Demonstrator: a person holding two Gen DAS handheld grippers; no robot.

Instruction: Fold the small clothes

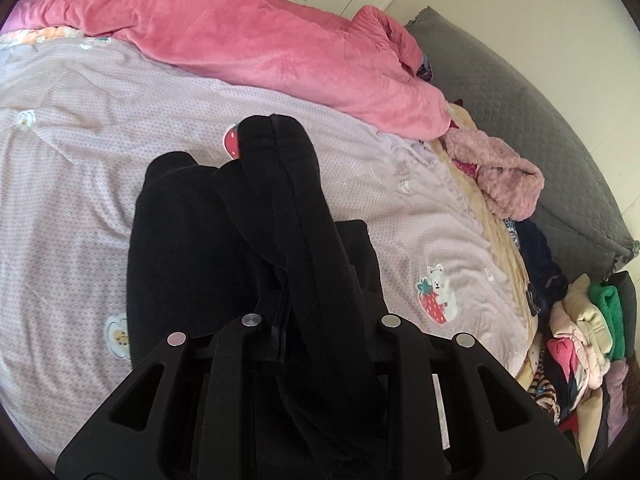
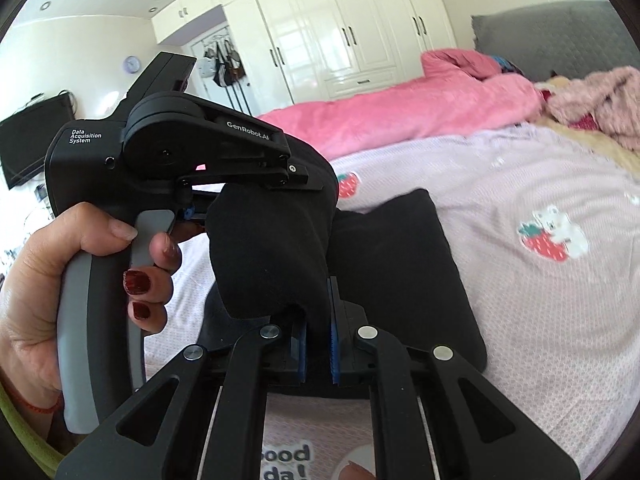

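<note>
Both tongs pinch the soft black cloth (image 2: pixel 272 248): the right tongs (image 2: pixel 318 344) squeeze a bunched fold between blue ridged pads (image 2: pixel 335 354), and the left tongs (image 2: pixel 280 184) clamp its top. Its thick, flat part lies on the bed sheet (image 1: pixel 80 160), lilac with strawberry patches. A fluffy pink blanket (image 1: pixel 224 36) lies far behind.

A pink quilt (image 1: pixel 248 48) lies bunched across the lilac bedsheet (image 1: pixel 80 152).

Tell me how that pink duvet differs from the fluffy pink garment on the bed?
The pink duvet is large, smooth and bright pink, stretched along the bed's far side. The fluffy pink garment is small, shaggy and paler, bunched by the grey headboard. Both lie unfolded on the bed.
</note>
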